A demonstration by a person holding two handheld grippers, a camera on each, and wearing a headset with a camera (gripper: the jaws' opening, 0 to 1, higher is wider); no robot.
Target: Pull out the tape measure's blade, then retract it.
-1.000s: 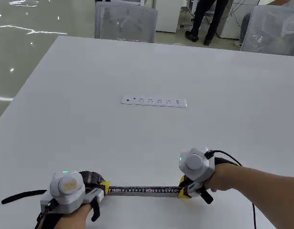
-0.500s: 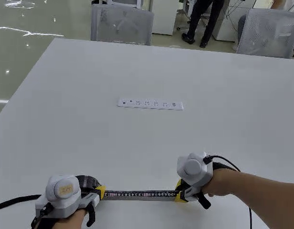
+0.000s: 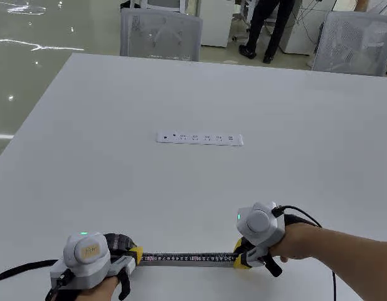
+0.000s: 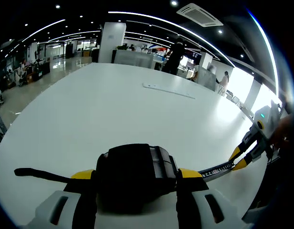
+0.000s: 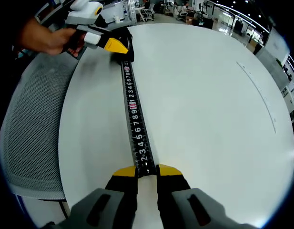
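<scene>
While both claws grip: the tape measure (image 4: 137,162) sits low in the head view, its blade (image 3: 188,257) drawn out flat on the white worktop (image 3: 180,81).
Case: black, lower left of the head view, clamped between the yellow tips of the left claw (image 3: 135,254); its strap (image 3: 24,266) trails off to the left.
Blade: runs left to right along the bottom of the frame, numbers up, from the case to the right claw (image 5: 146,170).
Right claw: closed on the blade's free end, at the lower centre of the right gripper view, with a tip on either side of the strip.
Change: over the past second the stretch of blade between the claws looks about the same, and both claws sit near where they were; the slight shift in the frame is the view's own.
Meaning: the pull-out seems finished or paused. The retract half is not yet begun, and likely calls for the right claw to travel back toward the case as the blade feeds in.
Risk: let go outright, the spring could snap the blade home.
Background: a power strip (image 3: 199,138) lies mid-frame, well apart from the work.
</scene>
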